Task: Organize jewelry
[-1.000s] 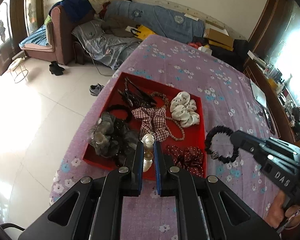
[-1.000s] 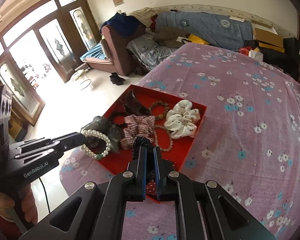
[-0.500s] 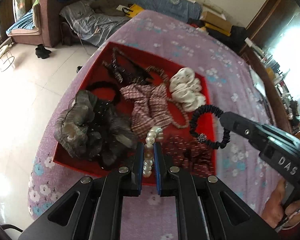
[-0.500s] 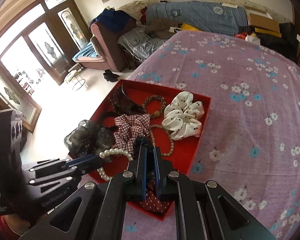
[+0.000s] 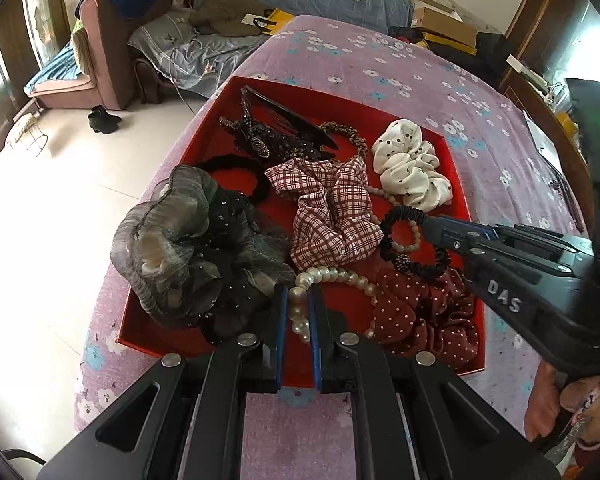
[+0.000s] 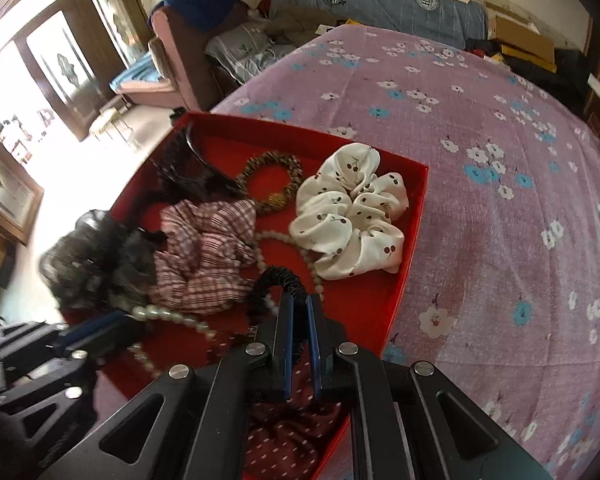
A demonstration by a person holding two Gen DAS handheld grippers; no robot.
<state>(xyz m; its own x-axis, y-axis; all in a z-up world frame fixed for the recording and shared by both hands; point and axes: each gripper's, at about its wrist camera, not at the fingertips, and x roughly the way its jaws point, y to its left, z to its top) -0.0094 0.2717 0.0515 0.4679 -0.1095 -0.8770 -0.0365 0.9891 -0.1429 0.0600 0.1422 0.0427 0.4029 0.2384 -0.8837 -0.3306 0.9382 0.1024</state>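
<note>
Both grippers have come down over the red tray [image 5: 458, 168], left gripper [image 5: 298, 300] clamping the pearl bracelet [image 5: 332, 276], right gripper [image 6: 298, 308] the black hair tie [image 6: 278, 276], ready for release inside.

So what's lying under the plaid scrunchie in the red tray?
A beige bead strand emerges from beneath the plaid scrunchie on the red tray floor. How far it runs underneath, and anything else there, is covered.
</note>
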